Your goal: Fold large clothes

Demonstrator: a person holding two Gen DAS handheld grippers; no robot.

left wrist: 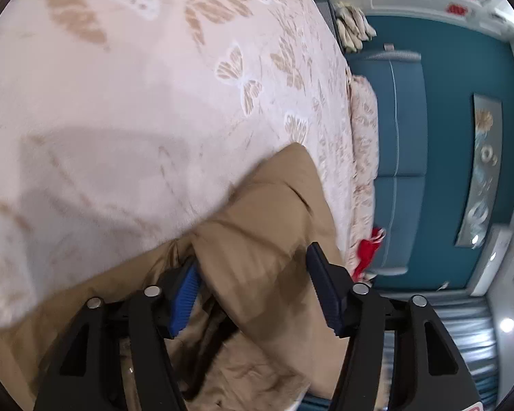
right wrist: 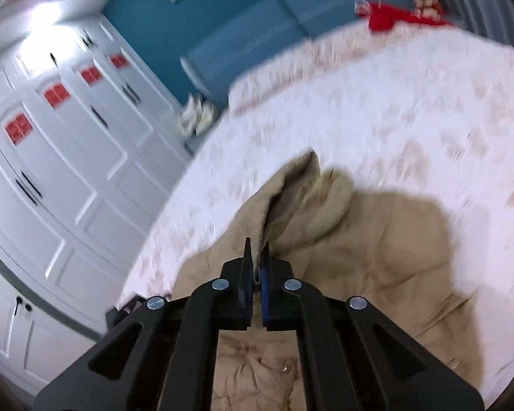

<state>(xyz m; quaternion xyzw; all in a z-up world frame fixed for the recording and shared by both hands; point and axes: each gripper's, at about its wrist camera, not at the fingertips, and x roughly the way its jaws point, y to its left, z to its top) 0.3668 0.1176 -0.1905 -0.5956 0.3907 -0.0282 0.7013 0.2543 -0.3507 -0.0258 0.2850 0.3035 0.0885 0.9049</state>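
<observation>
Clamped on a seam of the tan coat (right wrist: 342,239), my right gripper (right wrist: 256,257) held it over the bed (right wrist: 411,120); my left gripper (left wrist: 252,263), jaws spread, straddled a fold. Folding looked barely started, the coat still rumpled ahead of both.

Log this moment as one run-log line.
stage: folding | left tool: open around tan jacket fold | right tool: shut on jacket edge | surface: butterfly bedspread

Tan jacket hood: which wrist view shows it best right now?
The right wrist view. The hood shows whole there, opening upward on the bedspread, beyond the right gripper. The left wrist view shows only folded jacket fabric between the left gripper's fingers.
</observation>
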